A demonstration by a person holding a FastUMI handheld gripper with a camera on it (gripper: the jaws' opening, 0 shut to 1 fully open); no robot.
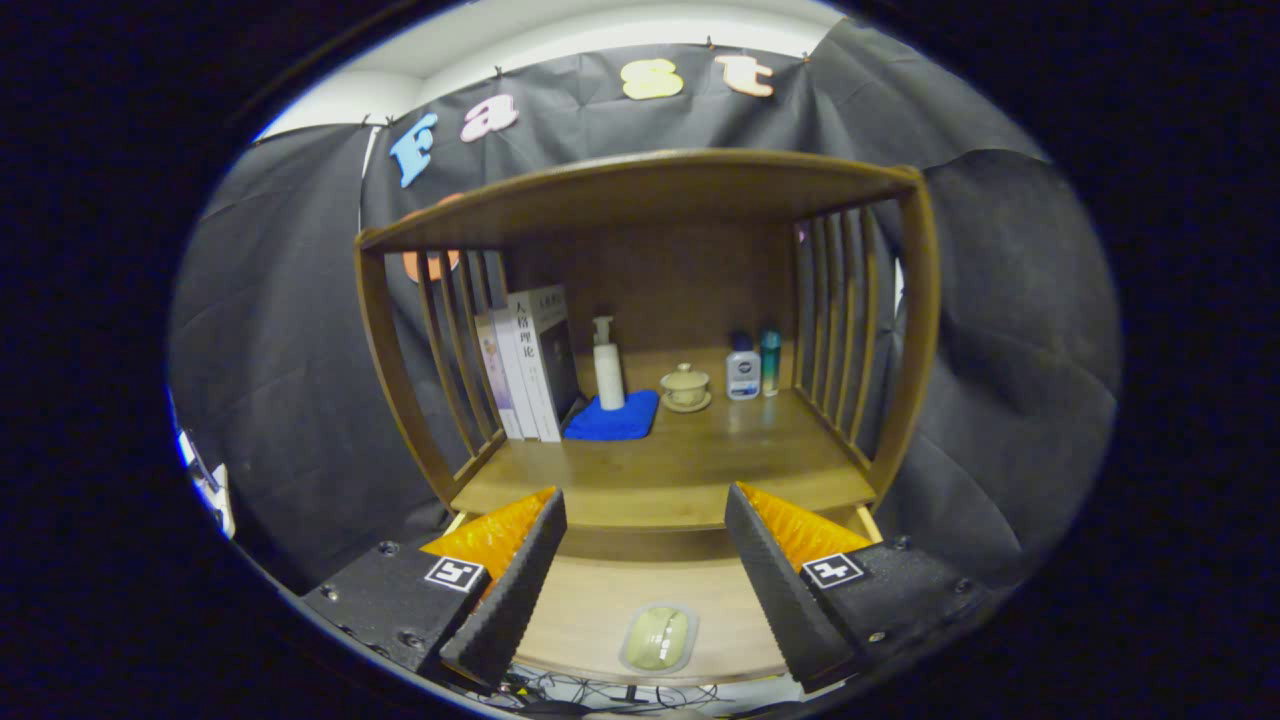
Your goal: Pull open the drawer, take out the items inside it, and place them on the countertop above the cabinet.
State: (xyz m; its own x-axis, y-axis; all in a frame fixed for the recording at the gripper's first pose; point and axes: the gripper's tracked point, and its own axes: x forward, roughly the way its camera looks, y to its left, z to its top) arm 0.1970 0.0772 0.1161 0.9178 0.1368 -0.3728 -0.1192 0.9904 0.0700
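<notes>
countertop (690, 470) front bare, bottles (752, 365) (books (530, 365) too) behind

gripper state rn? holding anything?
Gripper: jaws open wide, holding nothing; the oval drawer handle lies between them, untouched.

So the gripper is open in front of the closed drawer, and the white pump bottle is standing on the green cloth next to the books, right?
Not quite: the cloth under the white pump bottle is blue, not green, as the gripper view shows. The rest holds: the gripper is open in front of the closed drawer, and the bottle stands on the cloth next to the books.
</notes>
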